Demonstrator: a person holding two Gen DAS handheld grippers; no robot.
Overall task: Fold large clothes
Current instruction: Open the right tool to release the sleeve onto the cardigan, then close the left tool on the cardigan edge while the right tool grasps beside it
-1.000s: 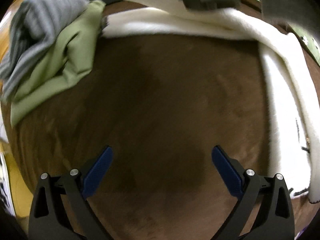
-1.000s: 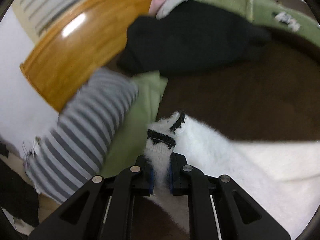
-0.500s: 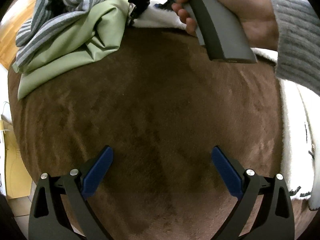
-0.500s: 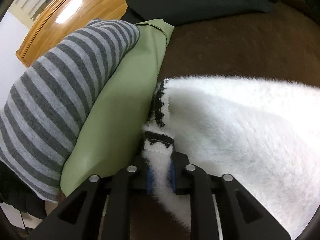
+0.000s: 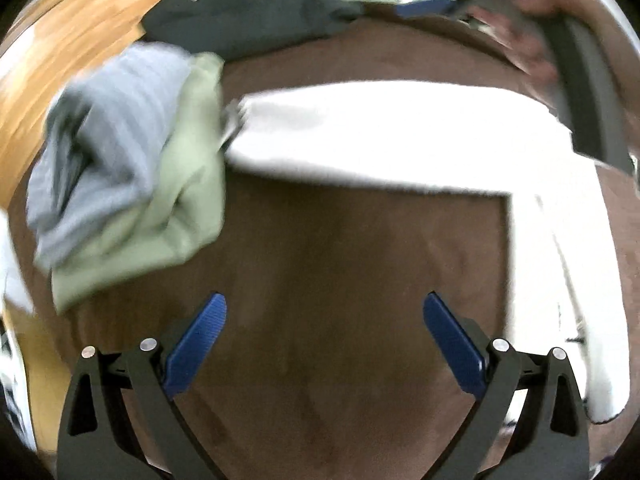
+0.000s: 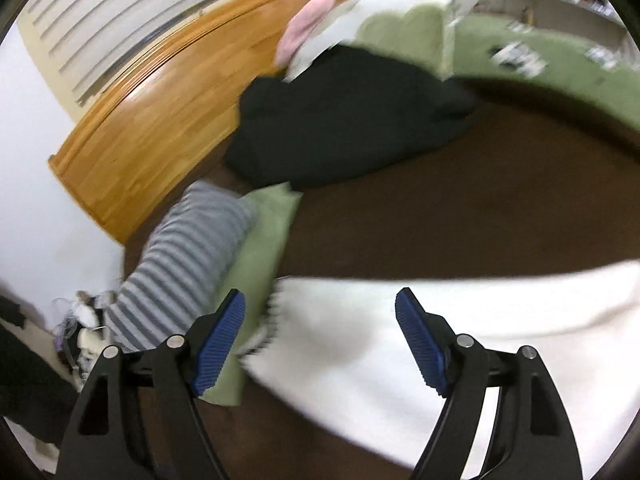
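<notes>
The right gripper (image 6: 320, 344) has let go of the fluffy white garment (image 6: 460, 340); its jaws have just been opening and are now standing wide above the fleece, nothing pinched. The garment is lying in a band across the brown suede-like surface (image 5: 340, 280), its end apparently touching the green cloth (image 5: 180, 200) under the grey striped top (image 5: 112, 128), though blur is softening that edge. The left gripper (image 5: 324, 344) is hanging spread over bare brown surface, empty.

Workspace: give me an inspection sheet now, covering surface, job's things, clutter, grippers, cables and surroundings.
Surface: brown plush cover, mostly bare in the middle.
Job's things: white fleecy garment lies spread on the surface, released.
Clutter: striped grey garment on a green cloth; black garment behind them.
Grippers: left gripper open, empty; right gripper open, its jaws have just been opening, over the white garment's edge.
Cables: nothing seen.
Surroundings: wooden board, white wall, green bedding.
</notes>
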